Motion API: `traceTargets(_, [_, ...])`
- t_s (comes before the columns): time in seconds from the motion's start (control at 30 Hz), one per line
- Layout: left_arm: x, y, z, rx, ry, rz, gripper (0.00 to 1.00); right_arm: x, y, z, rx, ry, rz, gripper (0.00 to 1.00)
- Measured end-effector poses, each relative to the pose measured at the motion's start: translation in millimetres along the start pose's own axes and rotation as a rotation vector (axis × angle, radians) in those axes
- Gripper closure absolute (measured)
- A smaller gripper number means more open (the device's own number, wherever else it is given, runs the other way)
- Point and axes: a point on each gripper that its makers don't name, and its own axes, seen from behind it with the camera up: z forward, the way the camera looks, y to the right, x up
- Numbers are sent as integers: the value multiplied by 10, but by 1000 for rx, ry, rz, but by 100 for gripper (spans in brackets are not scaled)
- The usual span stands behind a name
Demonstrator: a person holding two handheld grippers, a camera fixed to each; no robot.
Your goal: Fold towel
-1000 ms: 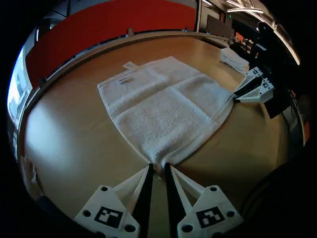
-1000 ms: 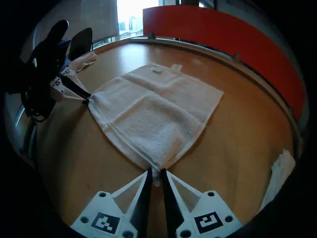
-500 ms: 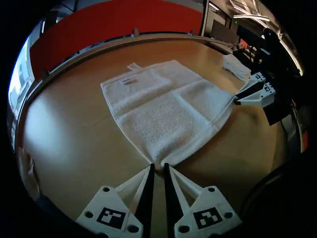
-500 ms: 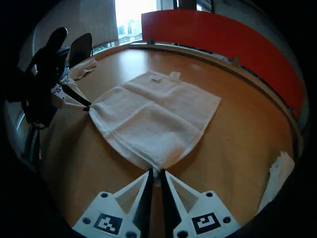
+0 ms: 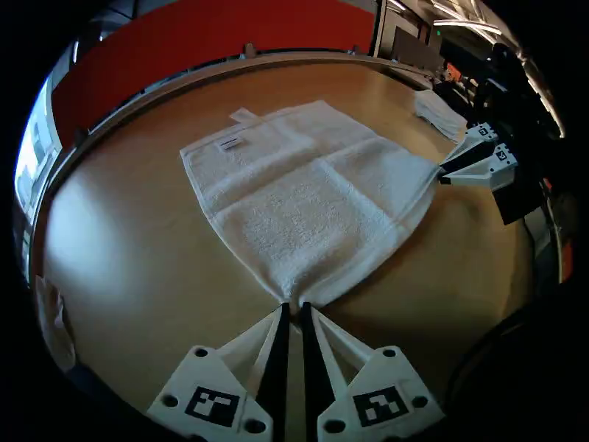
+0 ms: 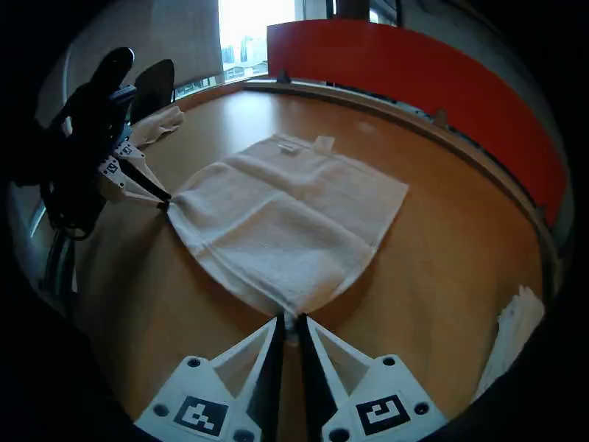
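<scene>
1. Left gripper point(image 5: 294, 308): fingers pressed together, pinching the nearest corner of the white towel point(image 5: 309, 191).
2. Right gripper point(image 6: 288, 318): fingers closed on the neighbouring corner. In the left gripper view it reaches in low from the right.
3. Towel: spread mid-table; the edge between the held corners casts a shadow on the wood.
4. Table point(image 5: 125, 243): bare wood all round the towel, with a raised rim beyond.
5. Folded towels point(image 5: 438, 110): far right, well apart.
6. Red panel point(image 5: 206, 37): behind the rim.
</scene>
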Motion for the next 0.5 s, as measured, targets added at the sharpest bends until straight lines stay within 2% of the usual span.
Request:
traceTargets(0.2, [24, 20, -63, -11, 9, -34, 90, 36, -12, -63, 1, 8, -2, 87])
traceTargets(0.5, [55, 88, -294, -39, 15, -85, 90, 196, -67, -228, 2, 38, -4, 87])
